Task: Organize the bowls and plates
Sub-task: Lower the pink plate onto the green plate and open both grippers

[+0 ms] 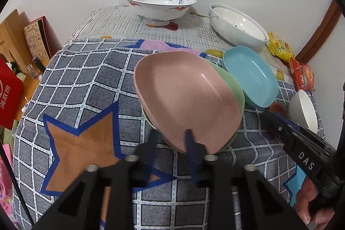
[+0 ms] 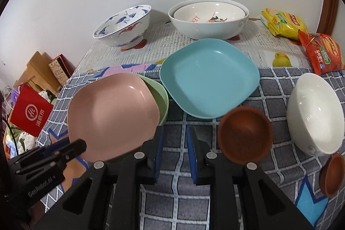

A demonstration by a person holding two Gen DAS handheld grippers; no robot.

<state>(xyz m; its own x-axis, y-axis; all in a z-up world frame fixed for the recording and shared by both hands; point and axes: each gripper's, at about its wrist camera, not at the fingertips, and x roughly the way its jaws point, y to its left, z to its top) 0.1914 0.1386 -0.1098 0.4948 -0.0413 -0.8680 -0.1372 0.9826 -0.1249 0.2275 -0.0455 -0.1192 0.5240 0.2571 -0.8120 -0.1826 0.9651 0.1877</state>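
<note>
My left gripper (image 1: 171,133) is shut on the near rim of a pink square plate (image 1: 185,96), one finger on its inner face and one under it. The pink plate (image 2: 112,115) is tilted above a green plate (image 2: 160,94), which is mostly hidden beneath it. A light blue square plate (image 2: 209,79) lies flat just right of them. My right gripper (image 2: 175,129) hangs over the checked cloth, open by a narrow gap with nothing between its pads. A small brown bowl (image 2: 244,135) sits right of it, and a white bowl (image 2: 314,115) further right.
At the back stand a blue-patterned bowl (image 2: 123,27) and two nested white bowls (image 2: 208,18). Yellow (image 2: 282,23) and orange snack packets (image 2: 323,53) lie at the back right. A second brown bowl (image 2: 332,176) is at the right edge. A red box (image 2: 30,111) sits below the table's left edge.
</note>
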